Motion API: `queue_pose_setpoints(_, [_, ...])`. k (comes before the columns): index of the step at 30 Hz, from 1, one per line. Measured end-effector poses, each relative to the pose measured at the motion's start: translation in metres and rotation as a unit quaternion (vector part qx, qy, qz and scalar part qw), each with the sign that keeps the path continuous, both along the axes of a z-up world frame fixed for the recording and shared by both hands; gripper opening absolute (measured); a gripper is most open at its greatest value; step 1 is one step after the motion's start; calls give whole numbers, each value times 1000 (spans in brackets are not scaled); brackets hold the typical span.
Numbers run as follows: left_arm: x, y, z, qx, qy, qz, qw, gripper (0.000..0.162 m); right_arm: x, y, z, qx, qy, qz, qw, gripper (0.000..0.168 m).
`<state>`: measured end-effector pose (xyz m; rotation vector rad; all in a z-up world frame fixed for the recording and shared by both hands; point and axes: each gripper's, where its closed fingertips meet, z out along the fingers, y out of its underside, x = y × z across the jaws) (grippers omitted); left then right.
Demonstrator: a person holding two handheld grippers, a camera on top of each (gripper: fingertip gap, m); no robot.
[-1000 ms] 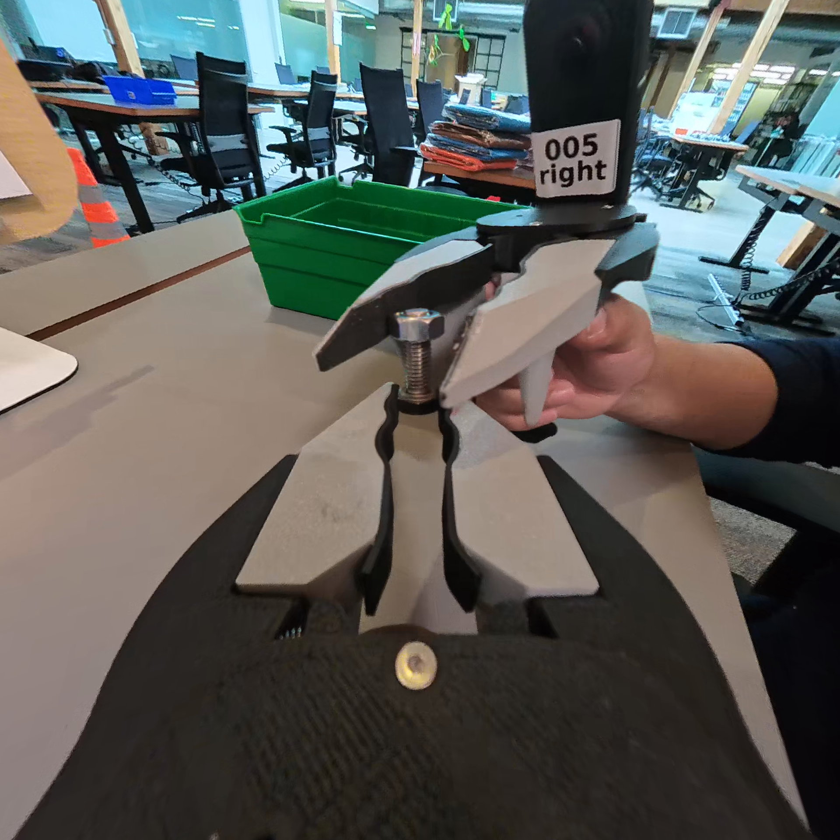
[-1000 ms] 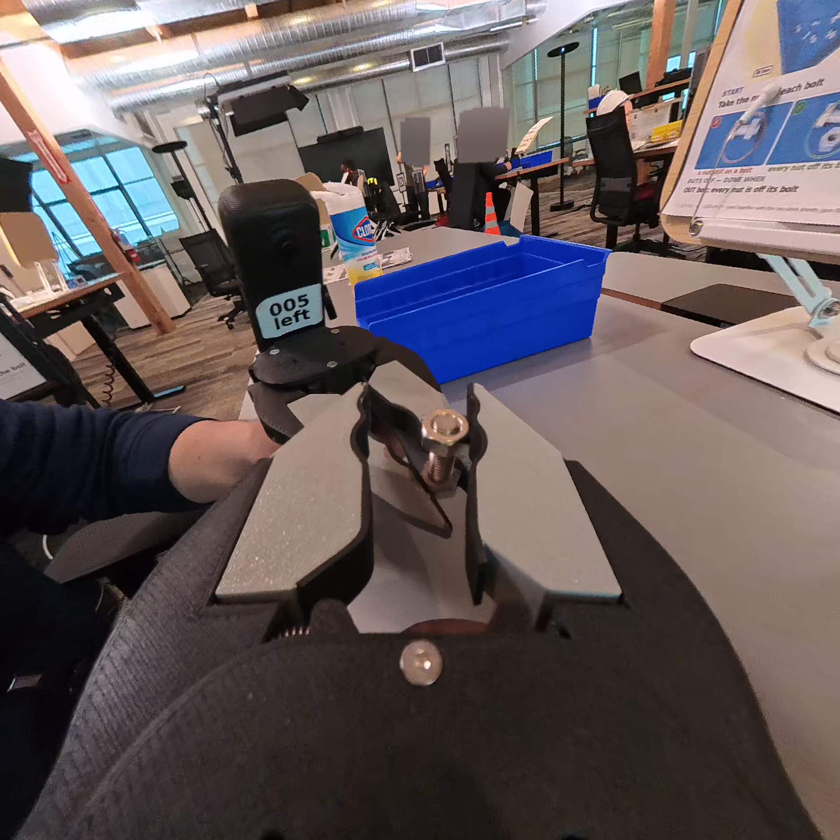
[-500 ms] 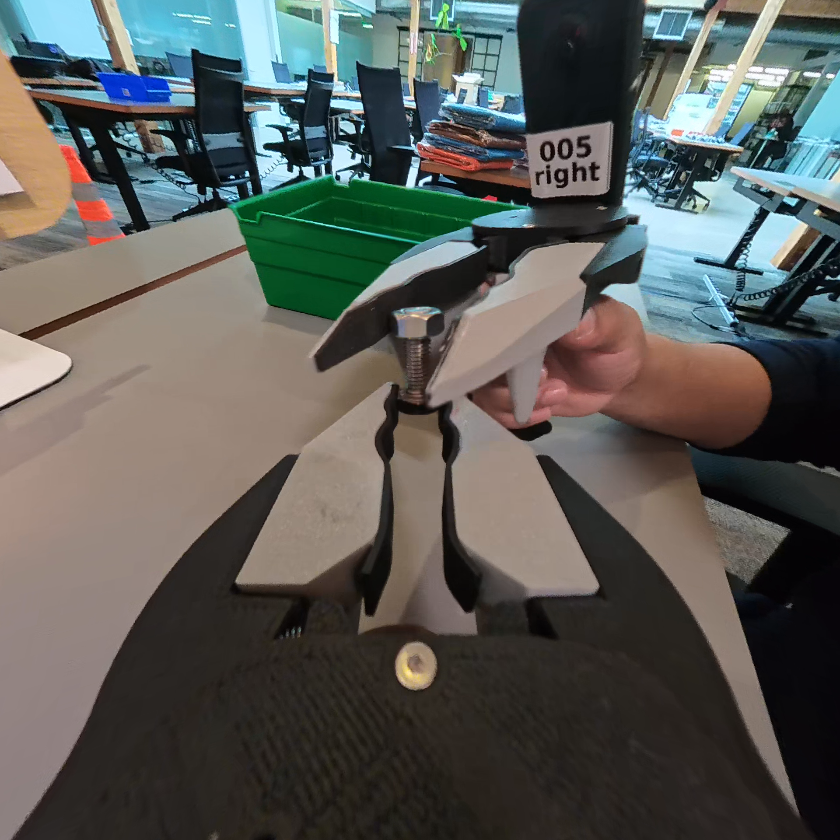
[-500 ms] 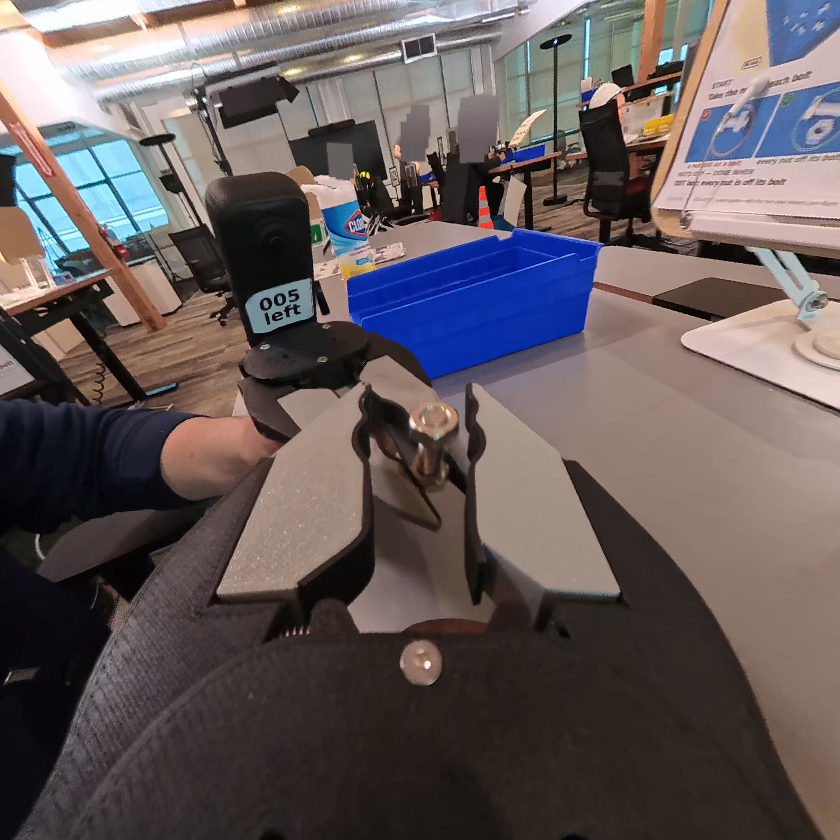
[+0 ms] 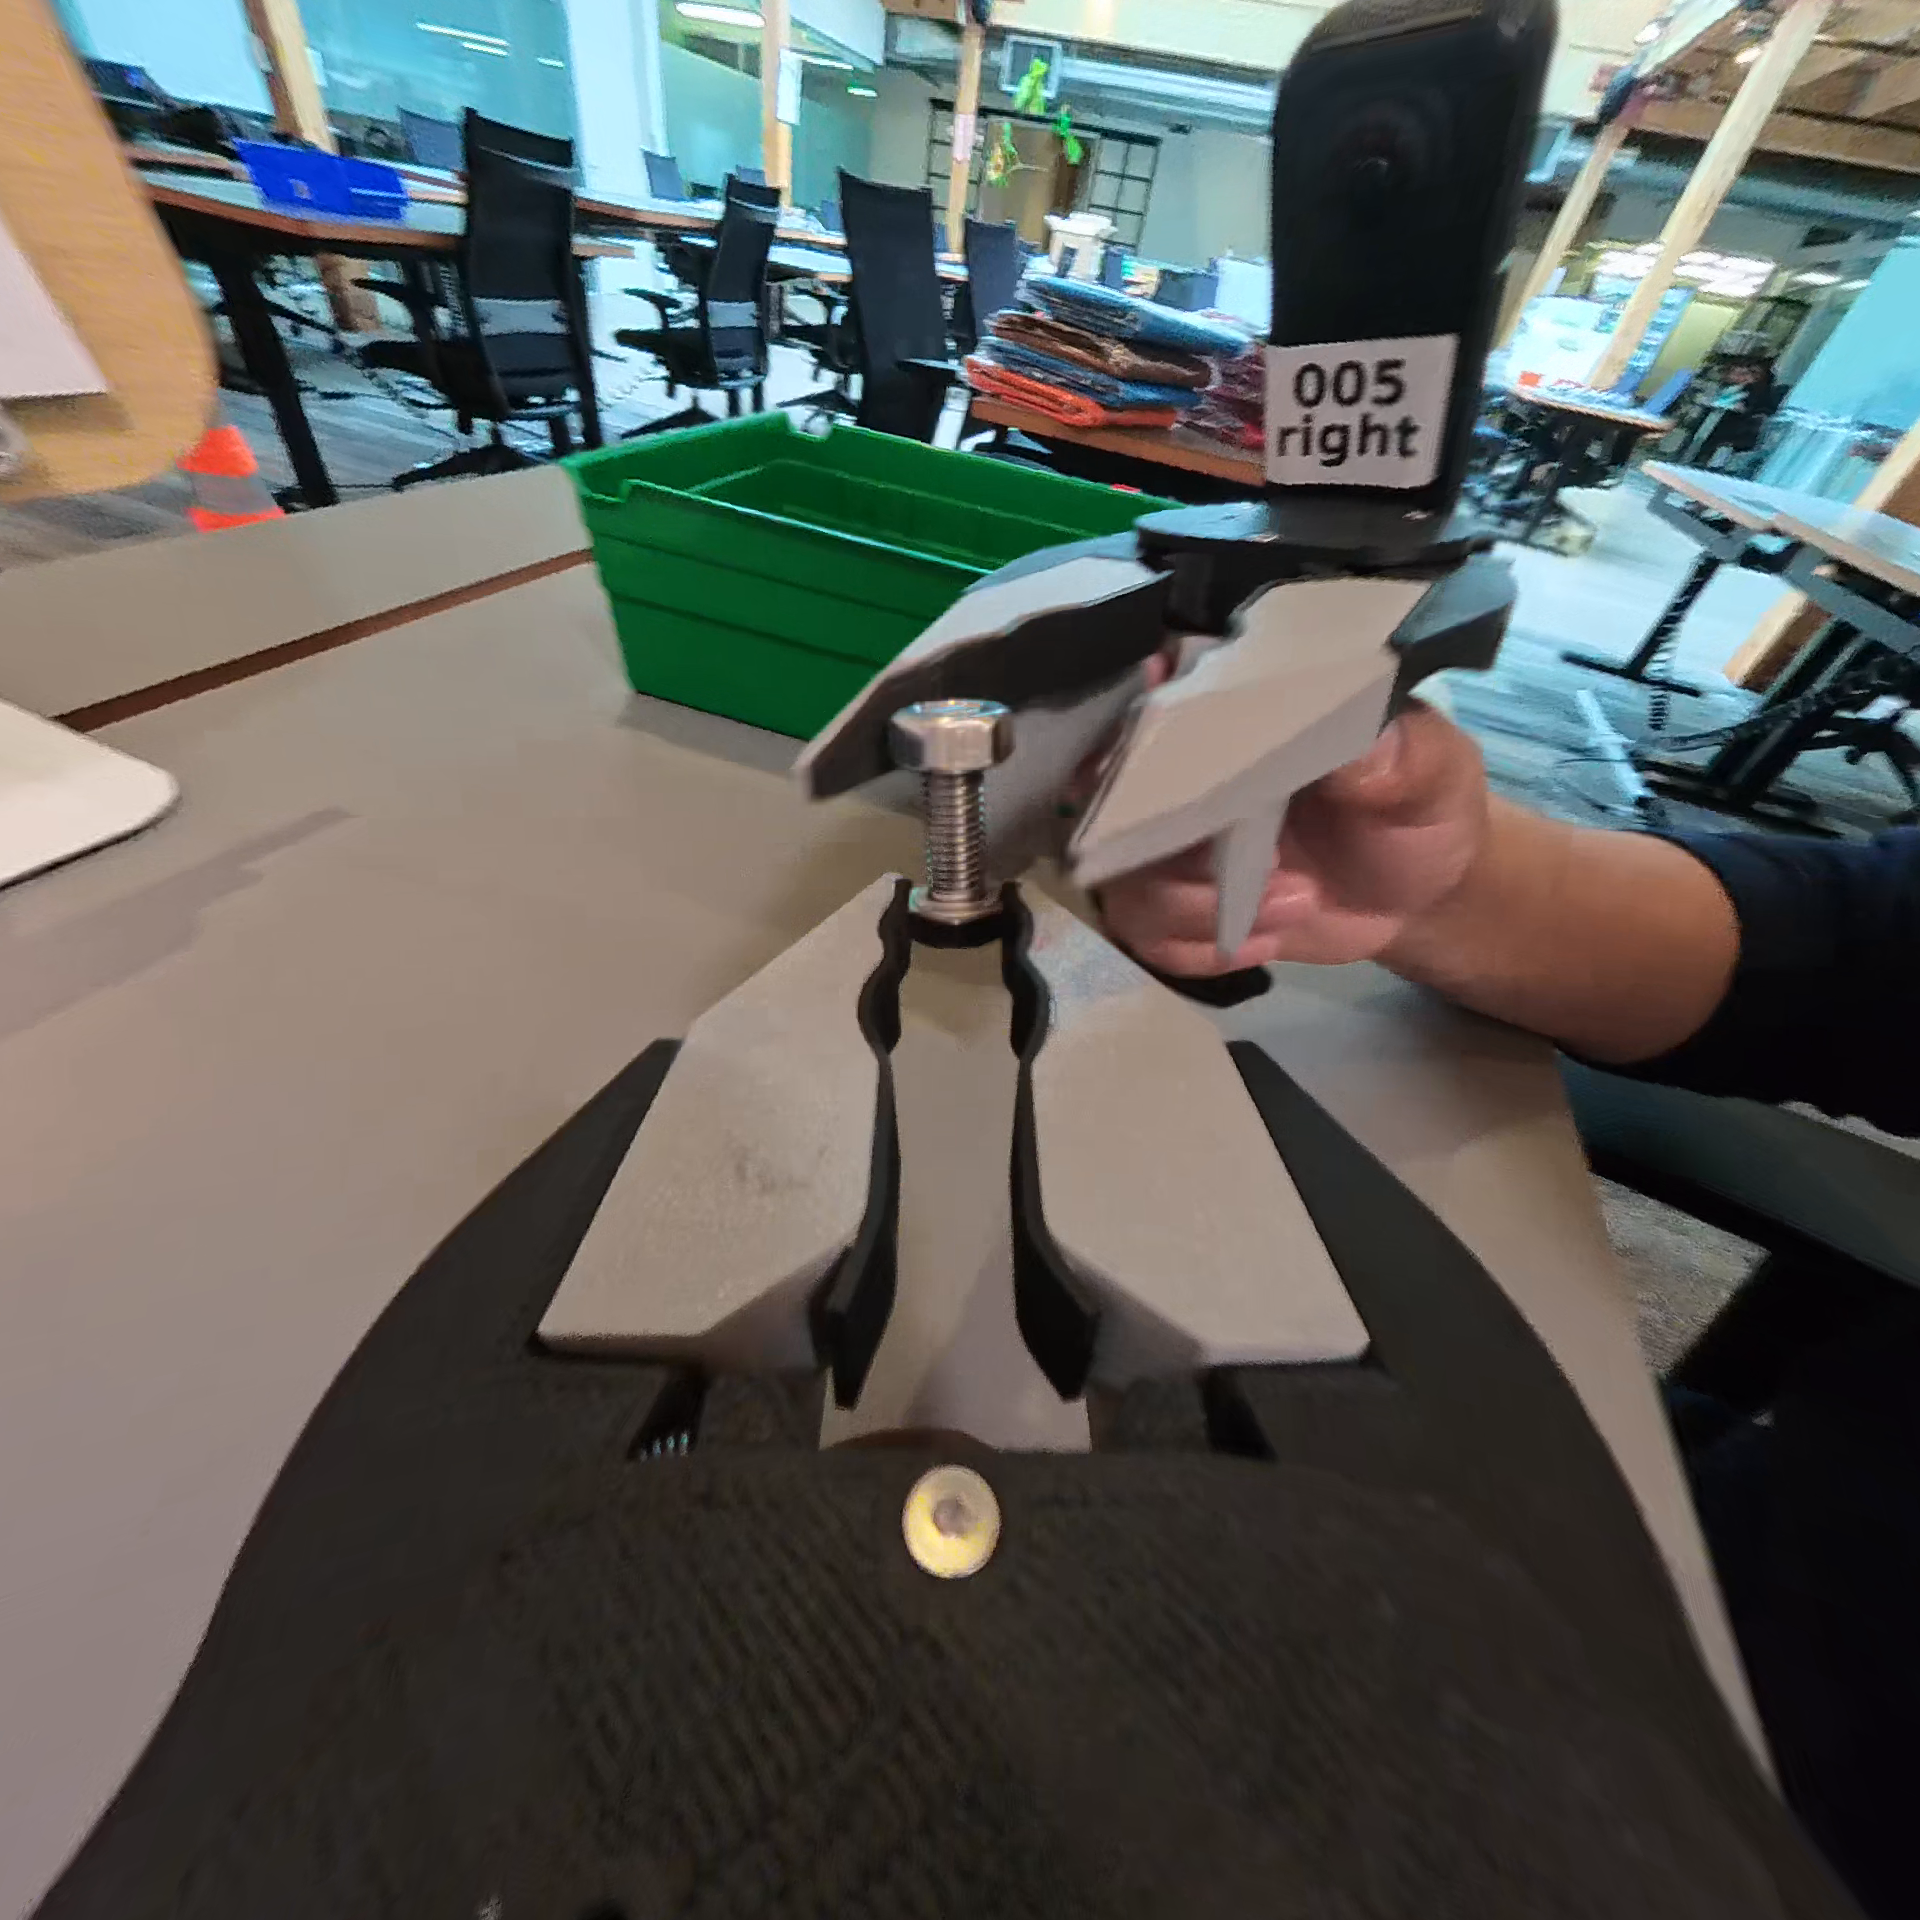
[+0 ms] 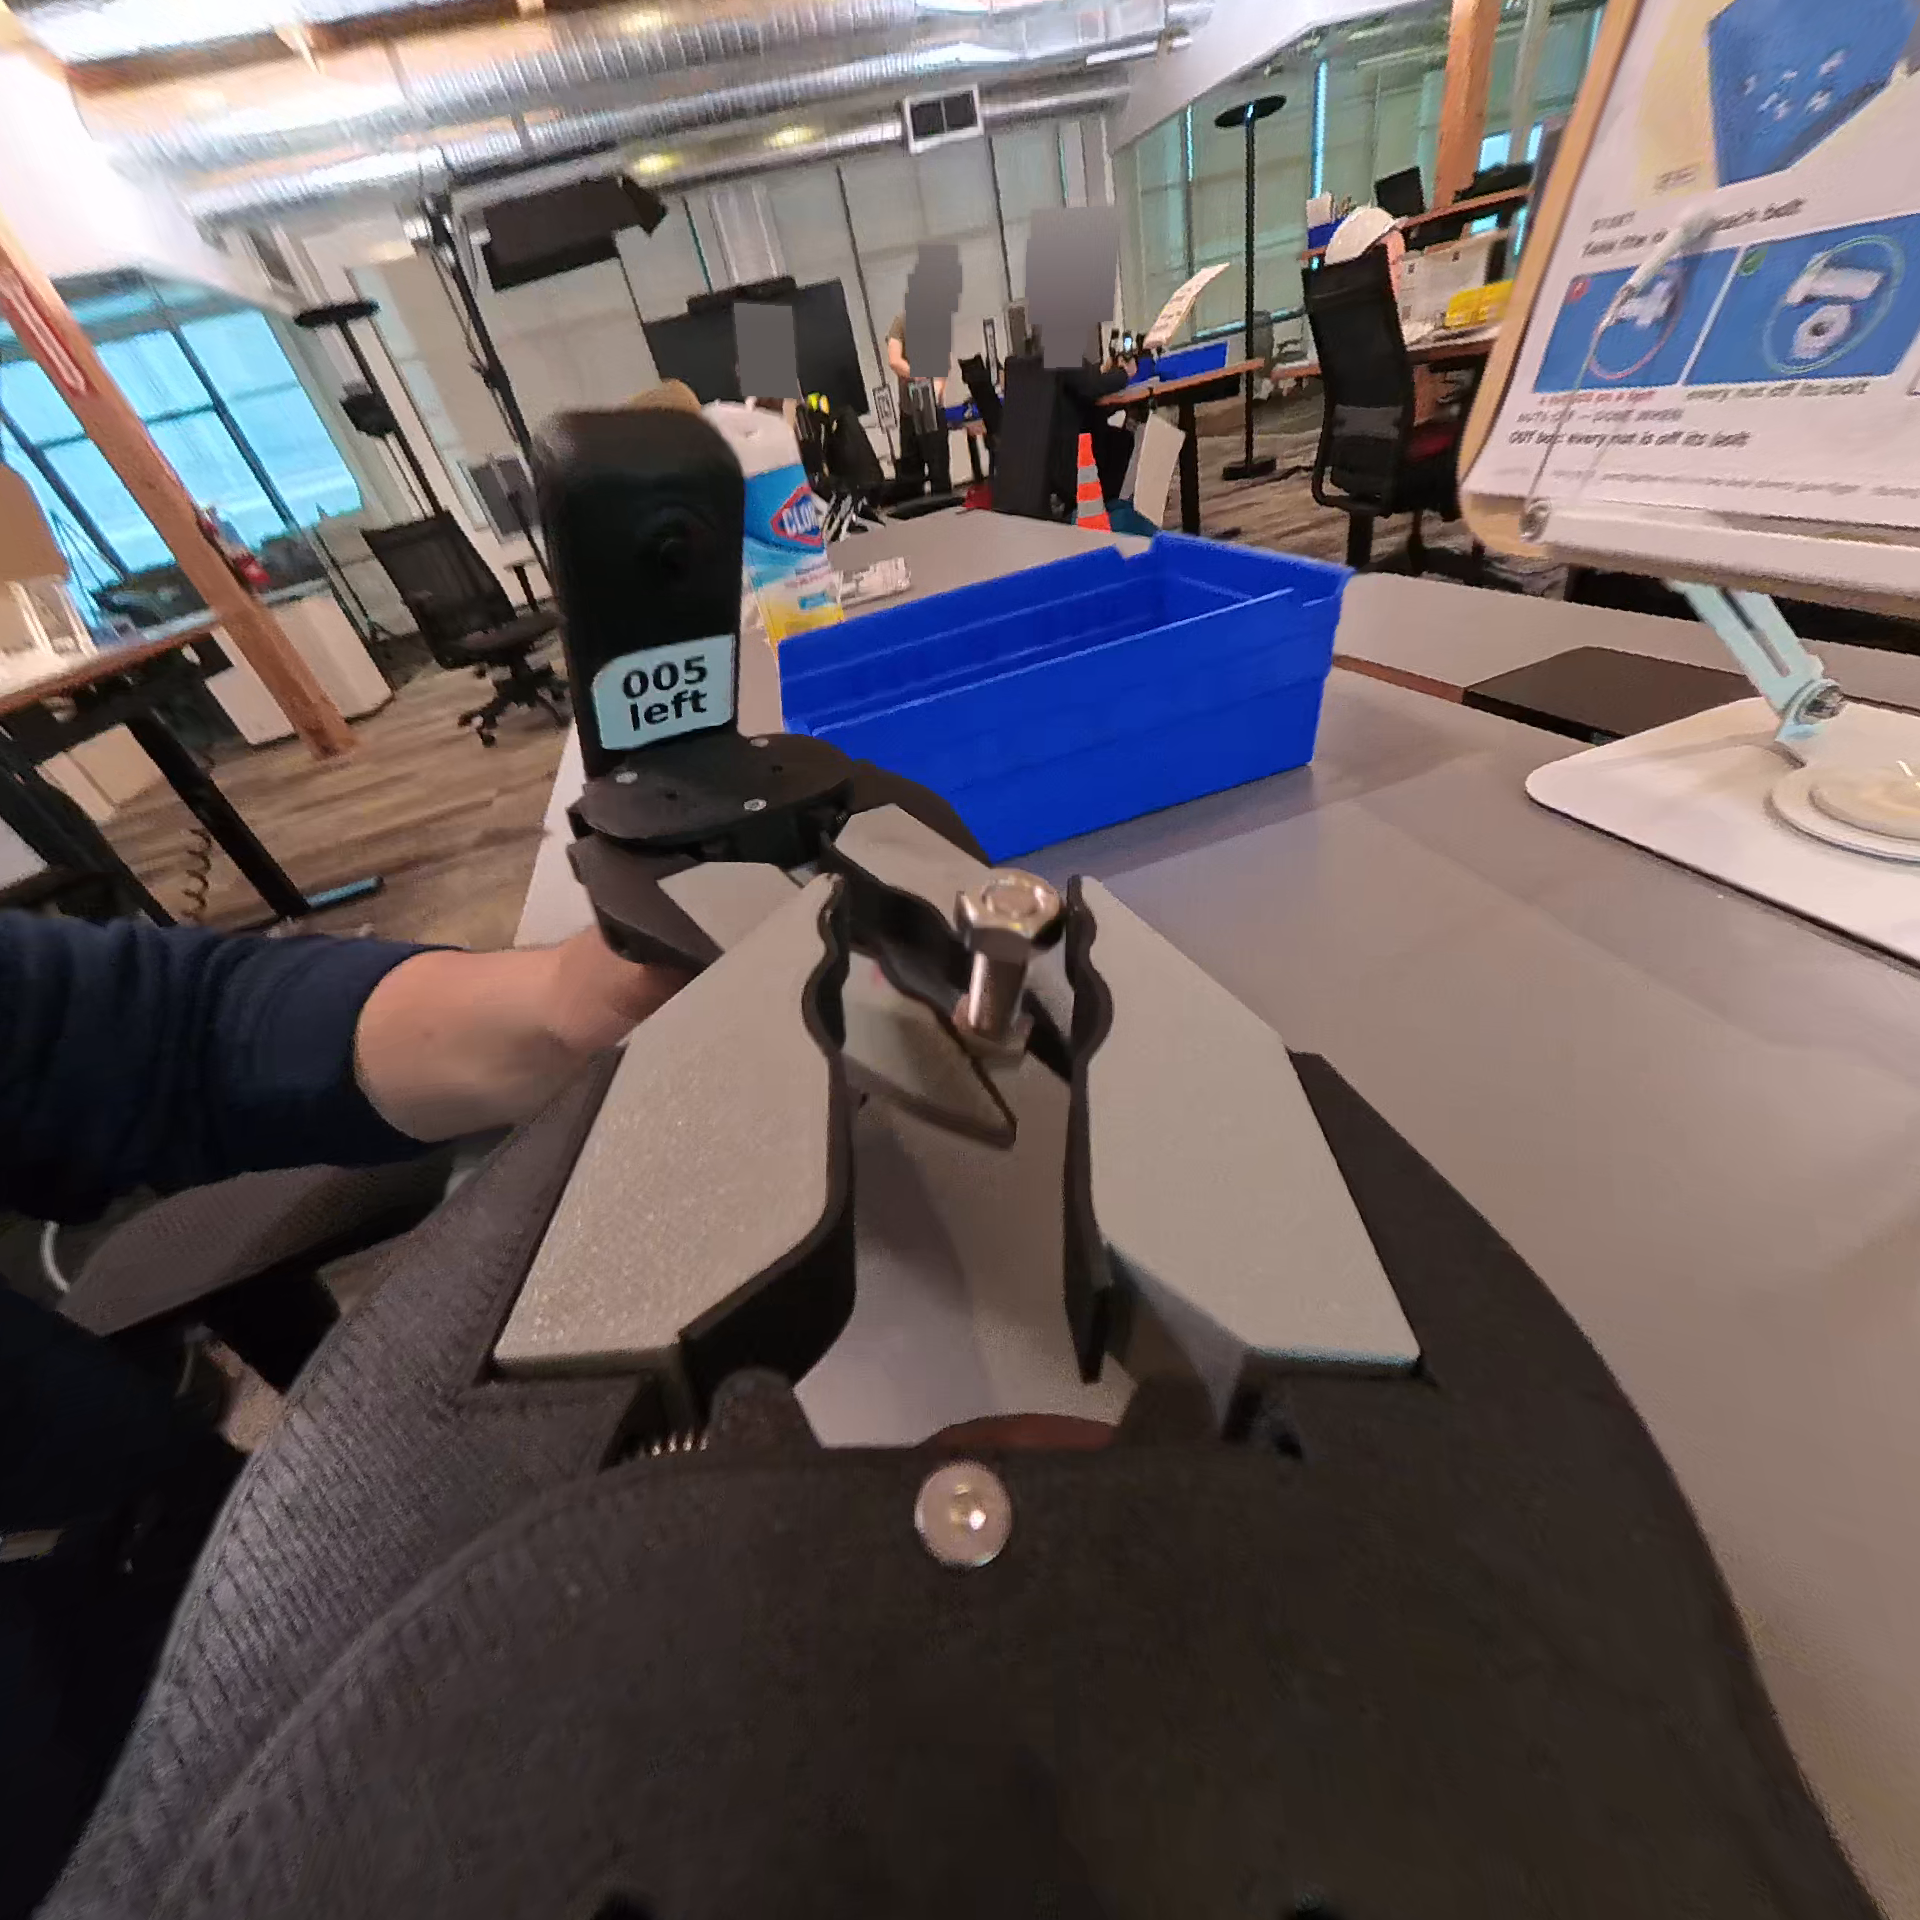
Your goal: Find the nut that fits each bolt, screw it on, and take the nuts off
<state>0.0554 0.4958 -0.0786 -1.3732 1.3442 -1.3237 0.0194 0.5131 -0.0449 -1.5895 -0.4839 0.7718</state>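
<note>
The left gripper is pinched nearly closed on a dark hexagonal nut at the lower end of a silver hex-head steel bolt, which stands upright above the grey worktop. The right gripper has its fingers parted around the bolt's head; in the right wrist view there is a gap on at least the left side, so it looks open and not gripping.

The step in hand appears to be turning bolt against nut. To do it well, the right gripper should close squarely on the flats of the head, keep the shaft in line with the nut's axis, and turn in short strokes while the left holds the nut steady; any tilt risks cross-threading or the nut slipping out.

Room is fair. The green plastic bin sits beyond the grippers, the blue plastic bin well apart on the left gripper's side, and a white stand base near the worktop's far side. The worktop edge runs close beside the hand holding the right gripper.
</note>
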Motion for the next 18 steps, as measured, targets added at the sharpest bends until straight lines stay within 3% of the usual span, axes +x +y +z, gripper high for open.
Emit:
queue_pose_setpoints(6, [-8,12,5,17,-7,24,1000,15,10,-3,7,7,13,-3,1000,32])
queue_pose_setpoints(11, [1,-5,-3,34,7,1,999,15,-10,-4,0,-1,10,22,1000,42])
queue_pose_setpoints(18, [-5,7,3,39,0,25,999,15,11,-2,9,9,26,-2,1000,33])
